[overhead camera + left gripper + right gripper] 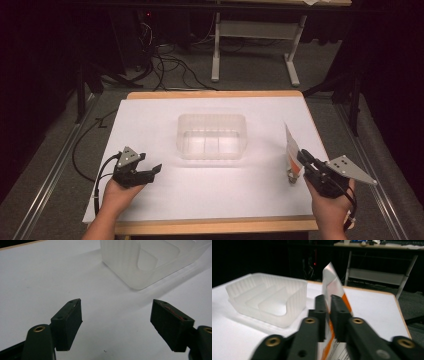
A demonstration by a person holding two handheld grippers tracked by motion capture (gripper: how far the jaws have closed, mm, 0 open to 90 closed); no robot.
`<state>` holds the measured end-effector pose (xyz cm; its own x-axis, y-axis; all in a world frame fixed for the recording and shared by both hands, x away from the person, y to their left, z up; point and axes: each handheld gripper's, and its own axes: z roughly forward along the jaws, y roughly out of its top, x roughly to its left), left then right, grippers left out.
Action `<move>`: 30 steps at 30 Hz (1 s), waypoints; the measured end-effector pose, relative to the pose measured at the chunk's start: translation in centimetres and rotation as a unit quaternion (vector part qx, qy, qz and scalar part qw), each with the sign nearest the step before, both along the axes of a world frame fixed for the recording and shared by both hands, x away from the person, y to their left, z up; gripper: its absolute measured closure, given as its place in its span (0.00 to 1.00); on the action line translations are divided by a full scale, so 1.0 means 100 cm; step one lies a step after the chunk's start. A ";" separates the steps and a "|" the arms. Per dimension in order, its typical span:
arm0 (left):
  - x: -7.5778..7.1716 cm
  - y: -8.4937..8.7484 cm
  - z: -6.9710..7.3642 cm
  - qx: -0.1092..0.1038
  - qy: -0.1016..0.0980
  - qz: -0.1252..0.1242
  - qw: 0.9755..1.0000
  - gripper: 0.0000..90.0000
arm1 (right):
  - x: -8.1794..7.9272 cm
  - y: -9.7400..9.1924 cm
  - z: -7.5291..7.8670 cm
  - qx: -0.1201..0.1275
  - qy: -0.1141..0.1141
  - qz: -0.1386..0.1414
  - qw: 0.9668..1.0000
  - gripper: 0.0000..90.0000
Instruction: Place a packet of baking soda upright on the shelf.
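While the left gripper (150, 172) rests wide-jawed on the smooth white table (165, 200), the right gripper (301, 156) pinches a flat white-and-orange packet (291, 145) upright beside a ribbed, translucent, partitioned plastic bin (212, 136).

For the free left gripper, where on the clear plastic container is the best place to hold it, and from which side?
Probably its near left wall, from above: the clear plastic container stands open-topped, so one jaw of the open left gripper could go inside the thin ribbed wall and one outside. The whole body looks too wide for the jaws.
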<state>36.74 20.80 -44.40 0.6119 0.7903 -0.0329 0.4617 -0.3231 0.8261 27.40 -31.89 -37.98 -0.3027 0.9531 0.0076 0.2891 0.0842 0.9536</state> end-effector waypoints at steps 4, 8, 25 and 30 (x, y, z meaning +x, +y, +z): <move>-0.002 0.001 0.002 -0.003 -0.004 0.001 1.000 0.29 | 0.013 0.012 -0.014 -0.036 0.032 -0.010 0.999 0.75; -0.002 0.002 0.003 -0.003 -0.006 0.003 1.000 0.29 | 0.015 0.010 -0.022 -0.038 0.045 -0.012 0.998 0.74; -0.001 0.003 0.003 -0.009 -0.011 -0.001 1.000 0.28 | 0.011 -0.026 -0.033 0.002 0.048 -0.060 0.997 0.94; -0.001 0.003 0.004 -0.010 -0.011 -0.001 1.000 0.28 | 0.011 -0.030 -0.029 0.007 0.048 -0.063 0.997 1.00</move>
